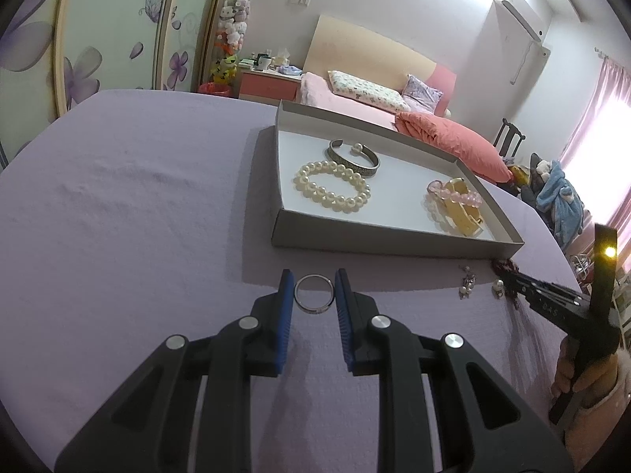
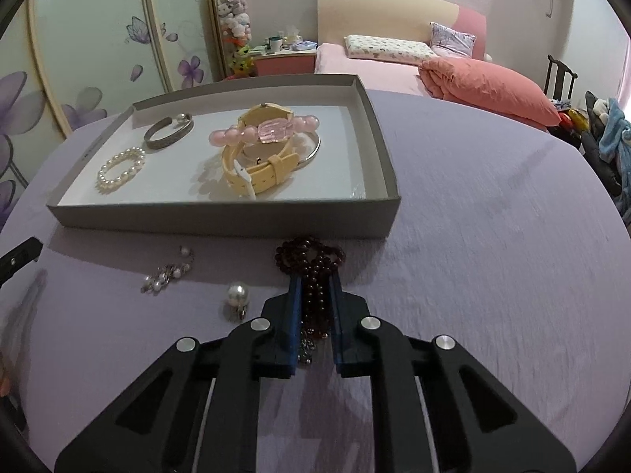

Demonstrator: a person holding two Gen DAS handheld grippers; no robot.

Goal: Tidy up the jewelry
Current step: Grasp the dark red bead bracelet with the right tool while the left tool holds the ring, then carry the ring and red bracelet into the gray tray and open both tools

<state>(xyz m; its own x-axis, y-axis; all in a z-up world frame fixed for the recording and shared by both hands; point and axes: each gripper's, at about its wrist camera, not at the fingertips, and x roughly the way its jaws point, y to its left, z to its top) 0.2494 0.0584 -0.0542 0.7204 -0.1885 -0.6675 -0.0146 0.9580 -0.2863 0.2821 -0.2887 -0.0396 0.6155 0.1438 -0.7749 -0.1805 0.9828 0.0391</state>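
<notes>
My left gripper [image 1: 314,283] is shut on a silver ring [image 1: 303,302], pinched between its blue pads just above the lavender tablecloth [image 1: 138,216]. My right gripper [image 2: 315,280] is shut on a string of dark red beads [image 2: 311,254] lying in front of the grey box [image 2: 221,218]. In the left wrist view the right gripper [image 1: 508,274] reaches in from the right edge. The box [image 1: 394,236] holds a pearl bracelet [image 1: 333,191], a metal cuff [image 1: 353,157], a pink bead bracelet [image 1: 453,195] and a yellow watch [image 1: 463,216].
A dangling pearl earring [image 2: 167,272] and a round pearl earring [image 2: 238,293] lie loose on the cloth left of the red beads. A hand [image 1: 583,378] holds the right gripper's handle. Behind the table are a bed [image 2: 374,63], a chair [image 2: 558,77] and a flowered wardrobe [image 2: 98,47].
</notes>
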